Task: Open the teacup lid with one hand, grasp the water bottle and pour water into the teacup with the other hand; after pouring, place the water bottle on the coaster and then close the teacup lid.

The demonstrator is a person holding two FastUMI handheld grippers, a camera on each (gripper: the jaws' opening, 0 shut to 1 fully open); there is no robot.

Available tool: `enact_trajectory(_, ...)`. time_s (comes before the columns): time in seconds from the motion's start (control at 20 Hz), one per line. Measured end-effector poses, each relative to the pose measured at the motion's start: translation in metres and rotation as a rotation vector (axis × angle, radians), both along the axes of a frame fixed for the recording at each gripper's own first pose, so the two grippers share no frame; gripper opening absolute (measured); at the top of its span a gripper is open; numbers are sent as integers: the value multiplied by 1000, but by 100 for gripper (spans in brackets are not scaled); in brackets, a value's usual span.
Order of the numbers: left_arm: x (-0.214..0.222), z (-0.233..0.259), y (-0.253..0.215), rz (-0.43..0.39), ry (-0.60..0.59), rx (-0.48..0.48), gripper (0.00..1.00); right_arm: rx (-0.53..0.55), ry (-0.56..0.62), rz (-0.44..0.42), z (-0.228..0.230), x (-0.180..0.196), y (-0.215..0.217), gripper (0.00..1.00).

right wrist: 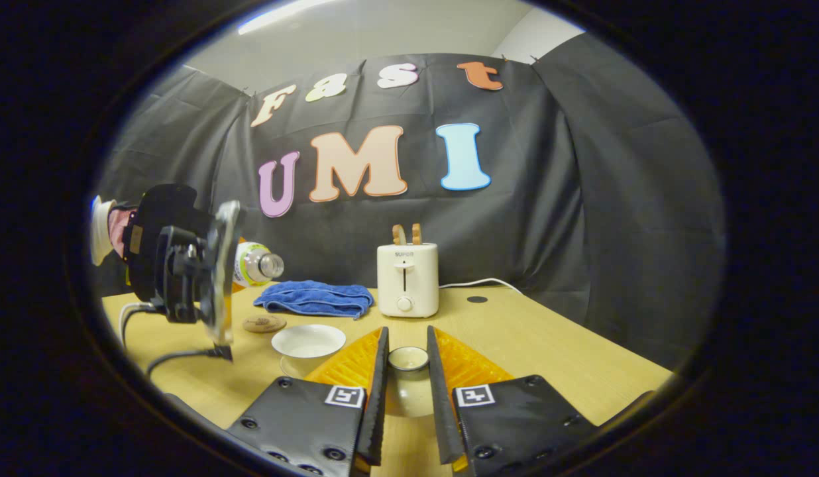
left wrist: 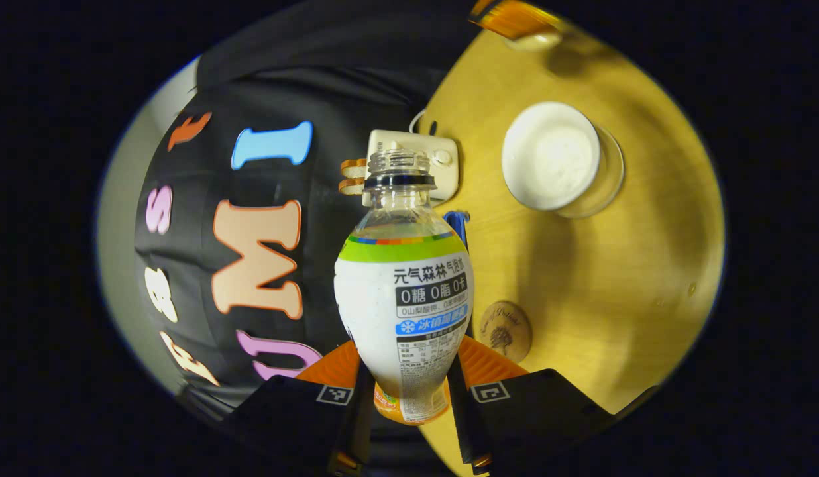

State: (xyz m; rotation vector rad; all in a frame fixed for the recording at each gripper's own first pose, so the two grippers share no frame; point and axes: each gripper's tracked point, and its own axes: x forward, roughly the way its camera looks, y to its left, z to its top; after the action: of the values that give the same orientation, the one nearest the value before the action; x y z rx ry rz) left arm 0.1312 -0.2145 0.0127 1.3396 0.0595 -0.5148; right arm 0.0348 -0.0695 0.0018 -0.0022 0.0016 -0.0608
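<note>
Left tongs [left wrist: 404, 387] clamp the tilted bottle [left wrist: 403, 291] above the counter [left wrist: 601, 291]; right tongs [right wrist: 407, 371] grip the lid [right wrist: 408, 358].

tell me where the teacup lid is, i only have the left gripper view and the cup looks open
observer: The lid is clamped between the fingers of the right gripper, to the right of the teacup.
operator: how is my bottle lying over the table
observer: The water bottle lies almost level in the left gripper, above and behind the teacup. I see no stream from it.
operator: whats the blue bit behind the bottle
observer: It is a folded blue towel on the table, just left of the toaster.
</note>
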Motion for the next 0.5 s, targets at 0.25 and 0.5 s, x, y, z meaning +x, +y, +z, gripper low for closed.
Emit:
enact_trajectory(0.25, 3, 25, 5, 86, 95, -485, 46, 0, -1, 0, 0, 0, 0, 35)
enact_trajectory(0.5, 21, 38, 14, 162, 161, -933, 49, 0, -1, 0, 0, 1, 0, 35)
